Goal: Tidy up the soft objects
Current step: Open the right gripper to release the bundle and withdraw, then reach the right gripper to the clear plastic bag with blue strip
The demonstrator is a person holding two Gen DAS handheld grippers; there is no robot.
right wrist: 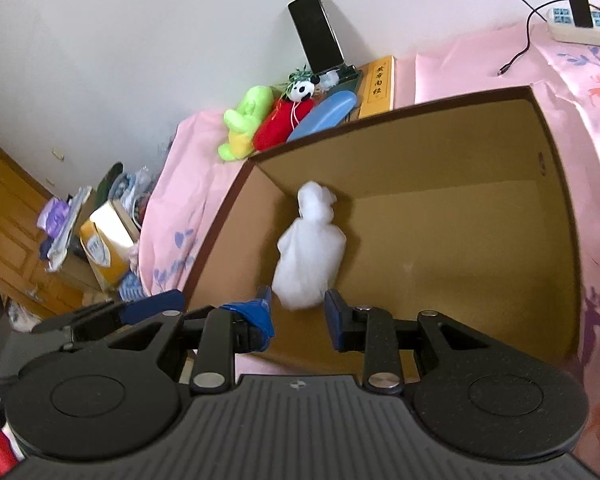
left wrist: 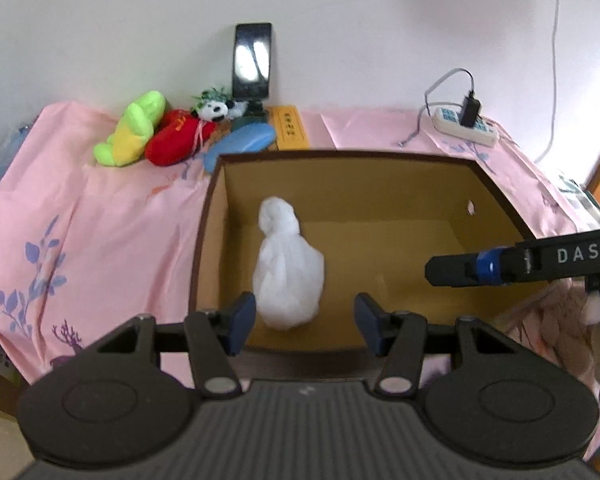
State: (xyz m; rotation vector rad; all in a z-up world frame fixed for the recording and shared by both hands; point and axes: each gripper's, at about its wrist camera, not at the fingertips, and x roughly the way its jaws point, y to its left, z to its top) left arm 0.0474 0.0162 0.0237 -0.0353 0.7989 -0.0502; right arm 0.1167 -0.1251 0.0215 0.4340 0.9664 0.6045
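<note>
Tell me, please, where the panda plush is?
In both views the panda plush lies at the wall, atop the red plush, below the propped phone.

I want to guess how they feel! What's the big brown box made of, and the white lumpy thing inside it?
The box looks like cardboard: matte tan walls inside, straight folded corners, a dark brown rim. The white lumpy thing looks like soft fluffy stuffing or cotton, maybe wrapped in thin cloth: fuzzy top, gathered wrinkles, no hard edges. Which one, I can't tell for sure.
</note>
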